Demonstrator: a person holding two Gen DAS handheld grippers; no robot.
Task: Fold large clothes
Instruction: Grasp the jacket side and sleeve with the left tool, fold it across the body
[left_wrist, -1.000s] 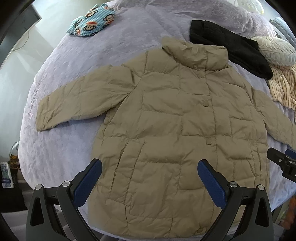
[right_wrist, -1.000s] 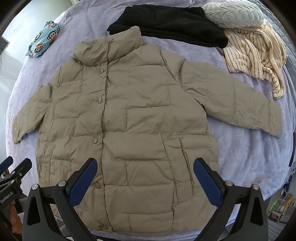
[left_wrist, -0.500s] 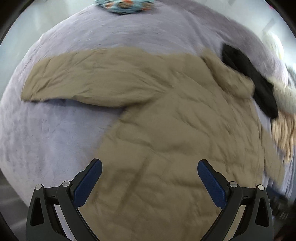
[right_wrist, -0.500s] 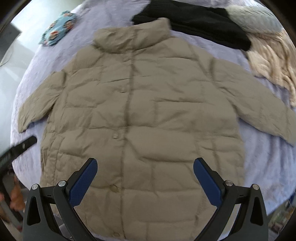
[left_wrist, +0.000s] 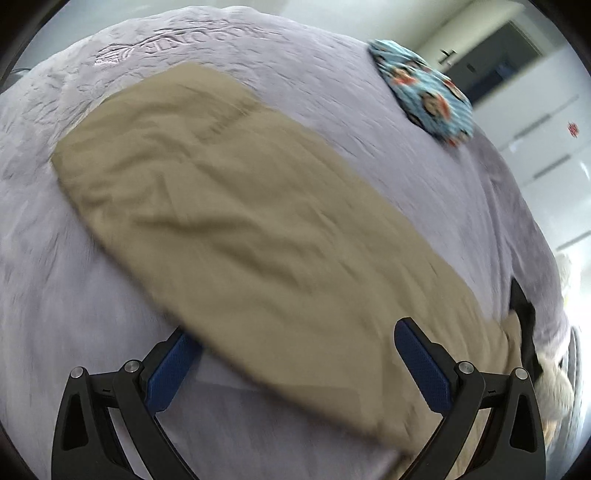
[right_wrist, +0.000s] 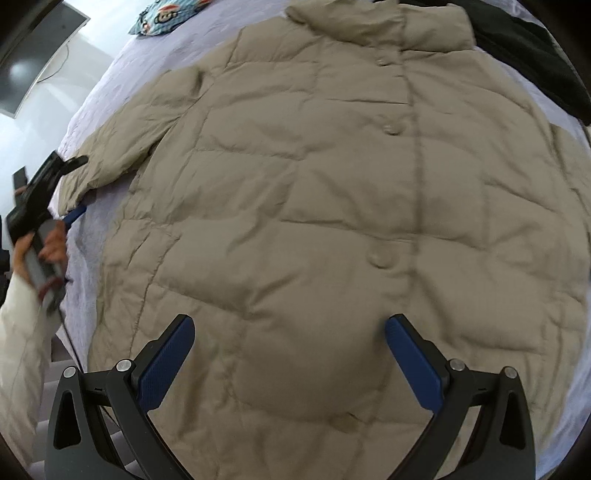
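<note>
A tan puffer coat (right_wrist: 332, 206) lies flat, front up and buttoned, on a bed (left_wrist: 424, 155) with a lilac cover. Its collar points away from the right camera, and one sleeve (left_wrist: 229, 221) stretches out to the side across the cover.

The left tongs (left_wrist: 295, 365) are spread wide around the cuff end of that sleeve: one blue pad (left_wrist: 170, 373) sits low beside the sleeve's edge, the other above the fabric. Blur makes it unclear whether either pad touches the cloth. In the right view the same tongs (right_wrist: 74, 192) show at the cuff, held by a hand (right_wrist: 51, 240) in a white sleeve.

The right tongs (right_wrist: 288, 365) are also spread, hovering over the lower front of the coat, near the button line, gripping nothing.

A blue cartoon-print cloth (left_wrist: 424, 96) lies near the bed's far edge, well apart from the sleeve. A black garment (right_wrist: 535, 48) lies just beyond the collar, touching the coat's shoulder.
</note>
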